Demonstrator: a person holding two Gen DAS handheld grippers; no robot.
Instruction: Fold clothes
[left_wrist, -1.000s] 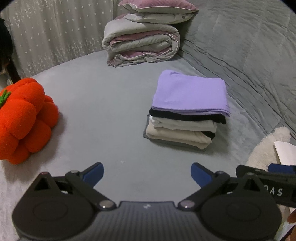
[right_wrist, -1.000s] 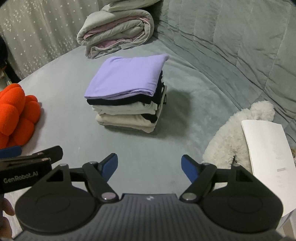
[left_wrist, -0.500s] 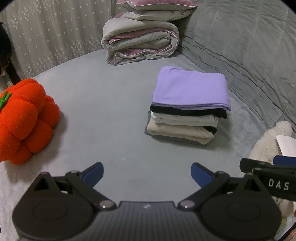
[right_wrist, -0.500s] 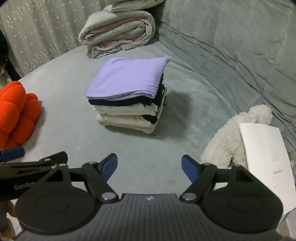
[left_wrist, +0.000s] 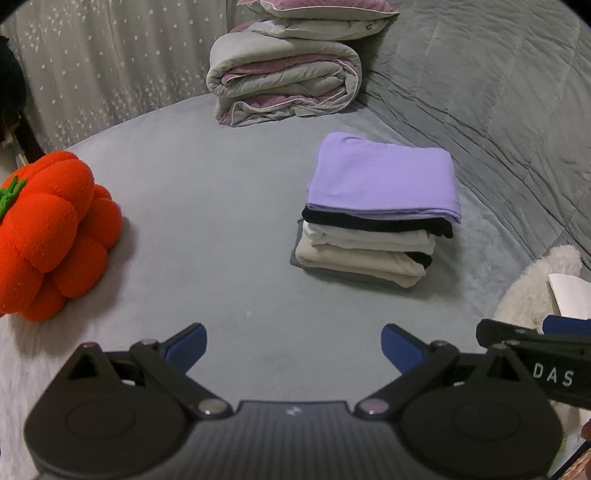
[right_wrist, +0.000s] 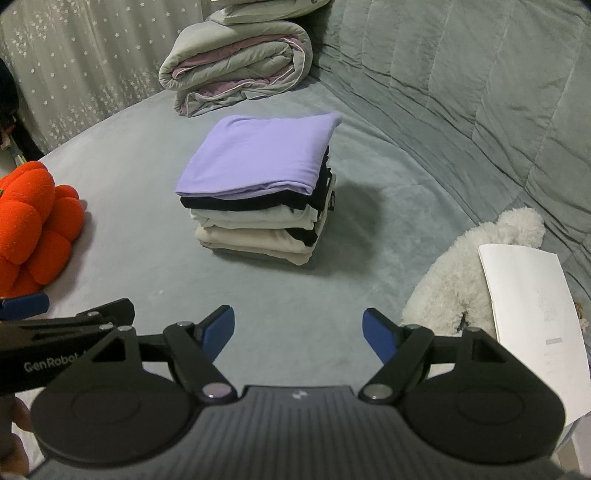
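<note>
1. Clothes stack (left_wrist: 376, 214), soft squared folds, lilac layer on top, sits on plush grey bed (left_wrist: 221, 229); left gripper (left_wrist: 293, 341) spread wide, empty; knobbly orange pumpkin cushion (left_wrist: 48, 236) well apart.
2. Right gripper (right_wrist: 298, 330) likewise wide, empty; stack ahead; fluffy white toy (right_wrist: 469, 273) under flat paper booklet (right_wrist: 535, 314).

The clothes stack (left_wrist: 376, 218) lies on the bed (left_wrist: 207, 206), ahead and a little to the right. Behind it, at the far edge, is the rolled quilt (left_wrist: 284, 83) with a pillow (left_wrist: 314, 16) on top. The pumpkin cushion (left_wrist: 48, 236) lies far to the left. The plush toy (right_wrist: 469, 273) lies to the right, and a paper (right_wrist: 535, 321) rests on it.
</note>
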